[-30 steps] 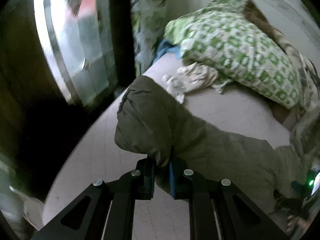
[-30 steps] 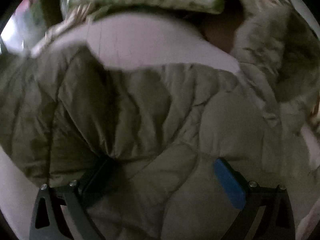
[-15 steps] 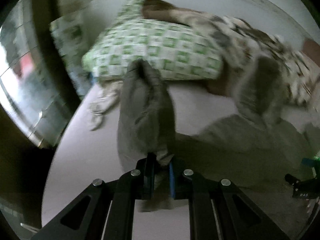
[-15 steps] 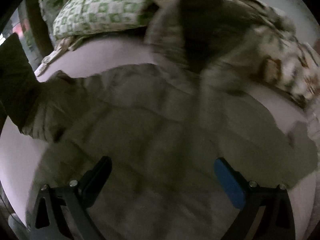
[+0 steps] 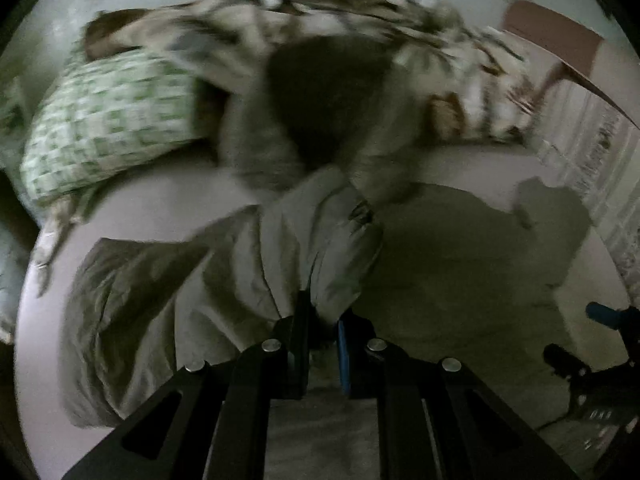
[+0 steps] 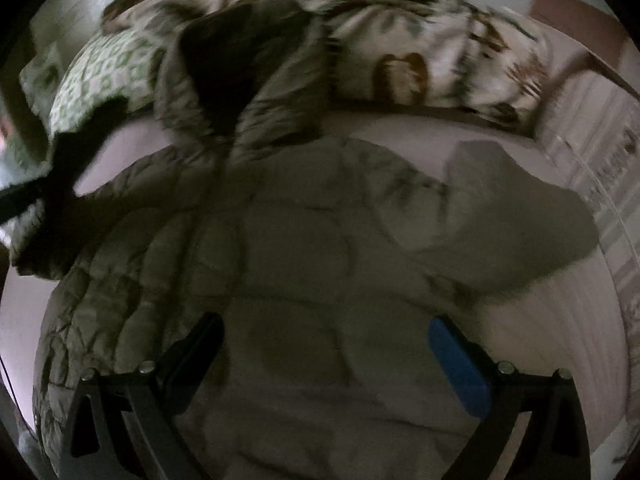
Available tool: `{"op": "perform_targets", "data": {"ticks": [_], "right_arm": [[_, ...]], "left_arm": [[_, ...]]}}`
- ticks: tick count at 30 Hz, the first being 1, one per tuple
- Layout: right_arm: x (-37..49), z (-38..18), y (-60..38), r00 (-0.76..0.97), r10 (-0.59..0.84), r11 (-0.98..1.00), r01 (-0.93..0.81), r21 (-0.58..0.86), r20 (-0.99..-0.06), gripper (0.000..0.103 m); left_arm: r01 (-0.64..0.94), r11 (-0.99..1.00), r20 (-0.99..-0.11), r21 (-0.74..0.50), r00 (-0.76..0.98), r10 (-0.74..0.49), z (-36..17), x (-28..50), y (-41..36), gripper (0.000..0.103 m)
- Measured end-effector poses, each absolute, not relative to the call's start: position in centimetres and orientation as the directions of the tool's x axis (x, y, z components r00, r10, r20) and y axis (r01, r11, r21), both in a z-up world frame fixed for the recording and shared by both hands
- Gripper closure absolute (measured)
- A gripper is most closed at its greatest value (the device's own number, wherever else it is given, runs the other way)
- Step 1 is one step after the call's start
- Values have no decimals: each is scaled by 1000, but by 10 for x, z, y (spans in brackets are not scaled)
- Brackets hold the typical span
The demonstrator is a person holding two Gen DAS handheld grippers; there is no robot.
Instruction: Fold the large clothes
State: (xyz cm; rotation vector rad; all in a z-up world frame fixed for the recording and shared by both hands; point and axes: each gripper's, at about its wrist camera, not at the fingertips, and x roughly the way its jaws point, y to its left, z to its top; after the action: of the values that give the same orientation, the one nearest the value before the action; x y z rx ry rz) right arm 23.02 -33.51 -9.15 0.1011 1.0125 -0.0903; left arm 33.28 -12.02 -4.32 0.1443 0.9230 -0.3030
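An olive quilted jacket [image 5: 460, 264] lies spread on the bed, its fur-trimmed hood [image 5: 320, 112] toward the pillows. My left gripper [image 5: 322, 320] is shut on a bunched sleeve [image 5: 312, 248], which it holds over the jacket's middle. In the right wrist view the jacket's body [image 6: 300, 240] fills the frame, and my right gripper [image 6: 326, 344] hovers over it, open, with nothing between its fingers. The right gripper [image 5: 580, 334] also shows at the lower right of the left wrist view. The picture is dim and blurred by motion.
A green checked pillow [image 5: 108, 120] and a brown-and-white patterned blanket [image 5: 440, 60] lie along the head of the bed. Pale pink sheet [image 5: 160, 208] shows to the left of the jacket and also to its right [image 6: 540, 320]. A brown panel [image 5: 552, 40] stands at the far right.
My left gripper has swung the sleeve from the bed's left edge inward over the jacket. My right gripper has drawn back from the fabric, so more of the jacket shows.
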Motion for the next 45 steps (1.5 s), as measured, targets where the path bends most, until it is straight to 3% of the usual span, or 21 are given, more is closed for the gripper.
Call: {"op": "perform_targets", "data": {"ticks": [6, 8, 9, 10, 18, 26, 31, 32, 35, 37, 40, 45], "right_arm": [[217, -97, -372, 527, -69, 982, 187, 36, -847, 0], [215, -100, -384, 525, -79, 977, 211, 39, -848, 0], [213, -101, -389, 523, -81, 974, 220, 43, -848, 0], [211, -101, -392, 523, -81, 972, 228, 49, -849, 0], [218, -101, -388, 533, -49, 975, 210, 76, -844, 0], [261, -101, -339, 550, 109, 976, 100, 195, -828, 0], [307, -117, -316, 521, 154, 967, 95, 236, -840, 1], [313, -120, -313, 515, 153, 967, 96, 235, -844, 4], [338, -145, -304, 446, 184, 958, 120, 262, -876, 27], [344, -155, -303, 421, 162, 958, 148, 244, -892, 49], [337, -146, -306, 466, 137, 964, 142, 226, -874, 74], [312, -128, -323, 538, 92, 969, 145, 199, -838, 82]], "left_arm": [[392, 919, -818, -51, 511, -263, -75, 330, -199, 88], [430, 901, -831, -59, 479, -283, -84, 328, -218, 68], [453, 888, -837, -78, 455, -306, -87, 325, -224, 43], [464, 881, -835, -90, 447, -321, -87, 322, -228, 34], [485, 874, -777, -34, 537, -329, -44, 297, -179, 31], [164, 986, -752, -25, 647, -127, -40, 331, -29, 30], [51, 998, -802, -24, 595, -50, -72, 357, 20, 31], [47, 999, -815, -16, 579, -40, -81, 359, 24, 31], [53, 999, -843, -10, 536, -37, -104, 362, 24, 31], [66, 998, -861, -6, 508, -38, -118, 361, 19, 31], [104, 993, -855, 49, 518, -12, -124, 352, 7, 30], [155, 985, -864, 78, 504, -11, -131, 345, -8, 30]]}}
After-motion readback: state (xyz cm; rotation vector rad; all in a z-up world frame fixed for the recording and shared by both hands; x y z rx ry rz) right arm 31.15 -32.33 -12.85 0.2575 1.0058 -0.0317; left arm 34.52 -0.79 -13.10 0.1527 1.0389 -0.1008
